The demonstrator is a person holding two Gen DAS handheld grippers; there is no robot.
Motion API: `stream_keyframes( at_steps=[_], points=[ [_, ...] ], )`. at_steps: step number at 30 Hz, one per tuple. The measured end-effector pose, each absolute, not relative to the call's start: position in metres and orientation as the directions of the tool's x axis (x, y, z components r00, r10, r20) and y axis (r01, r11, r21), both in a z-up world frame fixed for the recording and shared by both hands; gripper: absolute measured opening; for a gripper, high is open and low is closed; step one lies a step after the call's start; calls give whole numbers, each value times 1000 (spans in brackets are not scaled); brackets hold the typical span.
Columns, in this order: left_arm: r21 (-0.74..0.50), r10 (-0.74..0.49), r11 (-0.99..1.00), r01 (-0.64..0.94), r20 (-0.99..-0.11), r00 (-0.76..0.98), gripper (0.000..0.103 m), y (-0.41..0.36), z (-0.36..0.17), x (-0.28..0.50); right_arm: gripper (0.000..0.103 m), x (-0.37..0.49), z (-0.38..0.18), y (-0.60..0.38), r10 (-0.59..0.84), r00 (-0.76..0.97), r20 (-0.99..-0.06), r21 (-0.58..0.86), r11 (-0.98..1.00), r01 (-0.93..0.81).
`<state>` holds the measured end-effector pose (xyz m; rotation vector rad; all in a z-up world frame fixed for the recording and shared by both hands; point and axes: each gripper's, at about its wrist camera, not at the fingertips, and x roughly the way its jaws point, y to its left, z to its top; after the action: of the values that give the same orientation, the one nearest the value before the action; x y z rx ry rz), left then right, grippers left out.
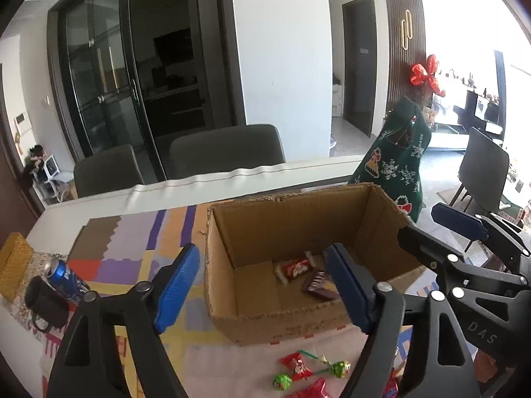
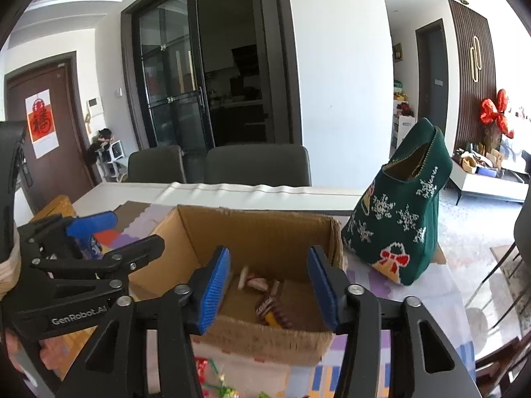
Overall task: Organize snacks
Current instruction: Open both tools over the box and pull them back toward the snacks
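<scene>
An open cardboard box [image 1: 259, 229] stands on the patchwork mat and also shows in the right wrist view [image 2: 265, 229]. Inside lie a red snack packet [image 1: 295, 268] and a brown one [image 1: 318, 285]; the right wrist view shows wrapped snacks [image 2: 265, 301] on its floor. My left gripper [image 1: 262, 290] is open and empty, held over the box's near-left corner. My right gripper [image 2: 268, 290] is open and empty above the box's near wall; it also shows at the right of the left wrist view [image 1: 471, 232]. Loose sweets lie in front of the box: a red packet [image 1: 297, 364] and green lollipops [image 1: 340, 368].
A green Christmas knit bag [image 2: 398, 219] stands right of the box. A blue drink can [image 1: 64, 277] and a dark mug [image 1: 46, 301] sit at the left. Grey chairs [image 1: 225, 149] stand behind the table's far edge [image 1: 232, 179].
</scene>
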<state>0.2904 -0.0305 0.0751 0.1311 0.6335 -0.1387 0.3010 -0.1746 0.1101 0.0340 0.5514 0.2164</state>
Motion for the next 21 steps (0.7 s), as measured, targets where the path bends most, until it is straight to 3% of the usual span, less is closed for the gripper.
stream_keyframes(
  at_steps=[11, 21],
  points=[
    [96, -61, 985, 144, -585, 808, 89, -34, 84, 240, 62, 260, 113, -181, 207, 815, -542, 57, 976, -210],
    [71, -49, 990, 126, -653, 756, 90, -32, 55, 209, 62, 228, 103, -186, 188, 788, -587, 26, 977, -213]
  ],
)
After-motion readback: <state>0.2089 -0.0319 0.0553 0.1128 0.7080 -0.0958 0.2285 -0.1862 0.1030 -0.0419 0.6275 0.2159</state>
